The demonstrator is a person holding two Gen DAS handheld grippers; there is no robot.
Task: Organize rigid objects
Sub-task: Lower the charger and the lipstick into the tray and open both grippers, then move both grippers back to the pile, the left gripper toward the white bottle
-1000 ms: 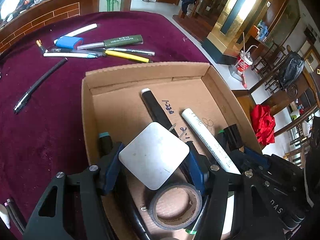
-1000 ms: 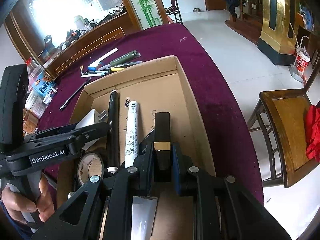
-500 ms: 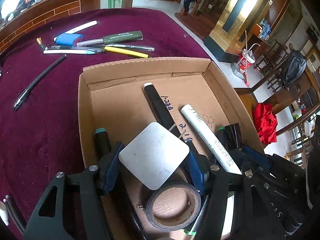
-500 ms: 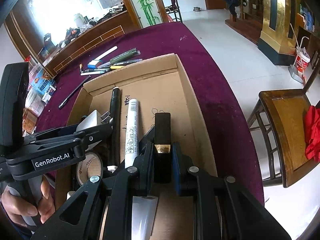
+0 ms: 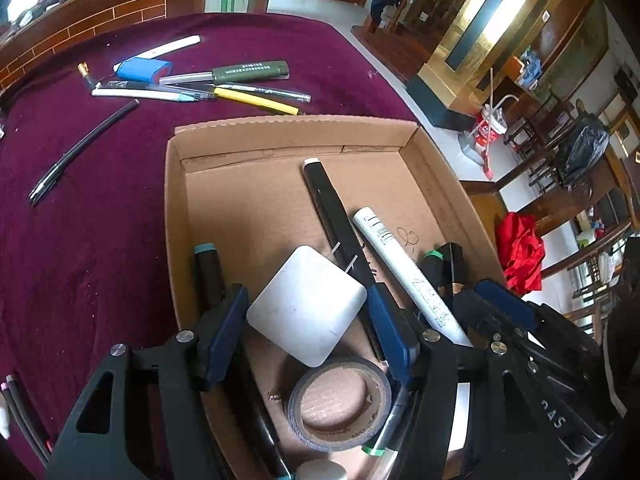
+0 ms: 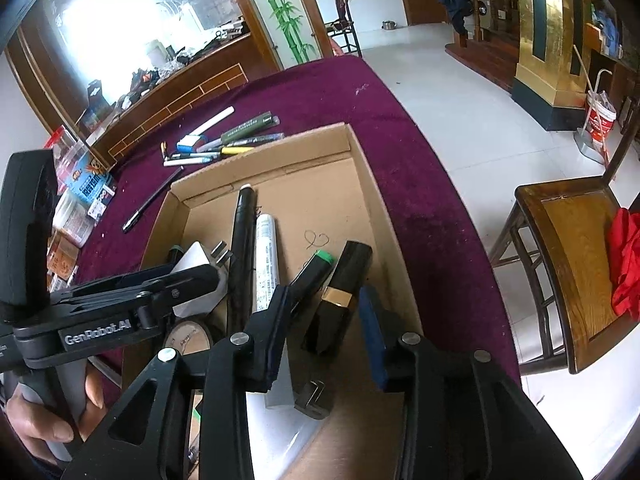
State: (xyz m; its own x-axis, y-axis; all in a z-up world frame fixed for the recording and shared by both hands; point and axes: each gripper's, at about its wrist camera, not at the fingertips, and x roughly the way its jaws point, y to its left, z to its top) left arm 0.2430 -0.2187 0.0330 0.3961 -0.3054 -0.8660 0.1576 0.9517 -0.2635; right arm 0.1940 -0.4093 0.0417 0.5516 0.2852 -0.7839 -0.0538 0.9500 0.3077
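A cardboard box point(image 5: 288, 132) sits on the purple table. My left gripper point(image 5: 308, 320) is shut on a white plug adapter point(image 5: 306, 304) and holds it over the box's near part, above a roll of tape point(image 5: 340, 404). My right gripper point(image 6: 328, 332) is open, and a black and gold case point(image 6: 340, 296) lies on the box floor point(image 6: 320, 204) between its jaws. A black pen point(image 6: 242, 248), a white marker point(image 6: 264, 256) and a green-capped marker point(image 6: 314, 272) lie in the box too.
Several pens, a green marker point(image 5: 248, 72) and a blue object point(image 5: 144, 70) lie on the purple cloth point(image 5: 80, 240) beyond the box. A thin black pen point(image 5: 80, 152) lies to the left. A wooden chair point(image 6: 572, 256) with red cloth stands right of the table edge.
My right gripper has opened and let go of the black and gold case, which now lies tilted in the box. My left gripper keeps its hold on the adapter, barely moved.
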